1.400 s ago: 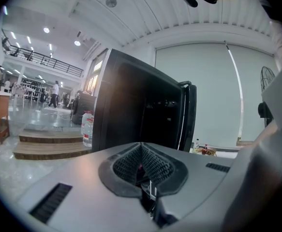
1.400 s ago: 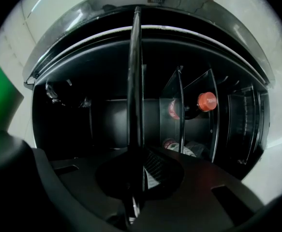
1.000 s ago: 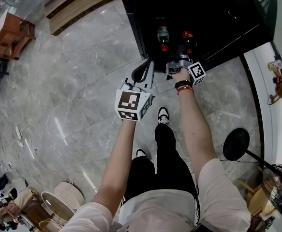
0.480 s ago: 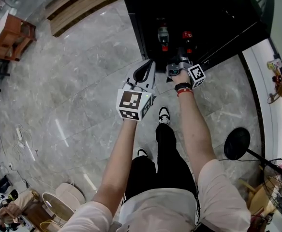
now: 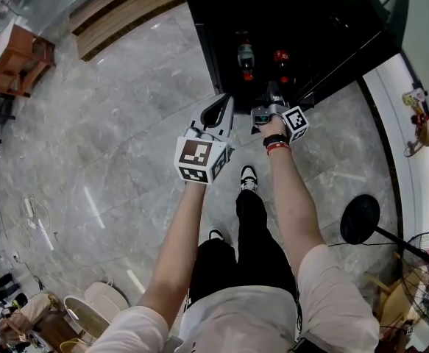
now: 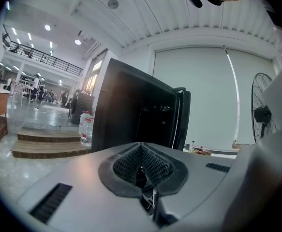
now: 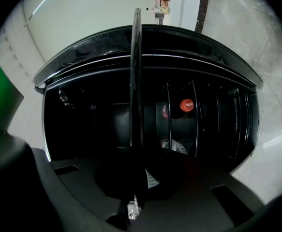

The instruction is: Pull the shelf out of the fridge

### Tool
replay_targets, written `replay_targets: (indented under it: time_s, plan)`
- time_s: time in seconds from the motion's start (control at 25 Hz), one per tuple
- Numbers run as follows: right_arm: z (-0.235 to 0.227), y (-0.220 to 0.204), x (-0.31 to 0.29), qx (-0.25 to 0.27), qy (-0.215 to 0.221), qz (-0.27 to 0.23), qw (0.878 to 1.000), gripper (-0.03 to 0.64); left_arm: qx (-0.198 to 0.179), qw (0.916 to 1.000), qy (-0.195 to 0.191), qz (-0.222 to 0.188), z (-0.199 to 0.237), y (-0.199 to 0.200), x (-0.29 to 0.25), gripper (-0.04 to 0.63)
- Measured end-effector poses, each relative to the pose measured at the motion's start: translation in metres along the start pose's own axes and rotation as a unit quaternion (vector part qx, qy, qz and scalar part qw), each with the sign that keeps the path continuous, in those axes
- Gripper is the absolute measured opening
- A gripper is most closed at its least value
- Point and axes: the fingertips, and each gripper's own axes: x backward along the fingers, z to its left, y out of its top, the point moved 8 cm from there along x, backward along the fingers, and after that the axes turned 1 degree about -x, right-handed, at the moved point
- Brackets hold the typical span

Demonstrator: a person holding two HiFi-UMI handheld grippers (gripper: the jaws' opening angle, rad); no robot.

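Observation:
The black fridge (image 5: 288, 20) stands open at the top of the head view, with two bottles (image 5: 245, 56) lying inside. My right gripper (image 5: 271, 98) reaches into its opening and is shut on the front edge of the thin dark shelf (image 7: 136, 81). In the right gripper view that shelf shows edge-on, running straight into the jaws. A red-capped bottle (image 7: 186, 105) lies beyond the shelf. My left gripper (image 5: 218, 110) hangs just left of the fridge front, shut and empty. The left gripper (image 6: 141, 154) shows its ribbed pads pressed together.
The fridge door (image 5: 361, 57) swings open to the right. A standing fan (image 5: 360, 219) and a second fan (image 5: 427, 259) are on the floor at right, beside a white ledge (image 5: 413, 145). Wooden steps (image 5: 118, 6) run at upper left. My shoes (image 5: 248, 175) stand before the fridge.
The right gripper has drawn back a little toward me, still shut on the shelf edge. The left gripper has barely moved.

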Motion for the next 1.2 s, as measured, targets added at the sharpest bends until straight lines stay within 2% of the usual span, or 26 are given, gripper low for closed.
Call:
replay_targets:
  time_s: [1.2]
  plan:
    - [0.009,-0.008,0.053,-0.009,0.004,0.011,1.000,0.025,0.000,1.0000,0.001,-0.001,-0.014,0.010,0.032,0.018]
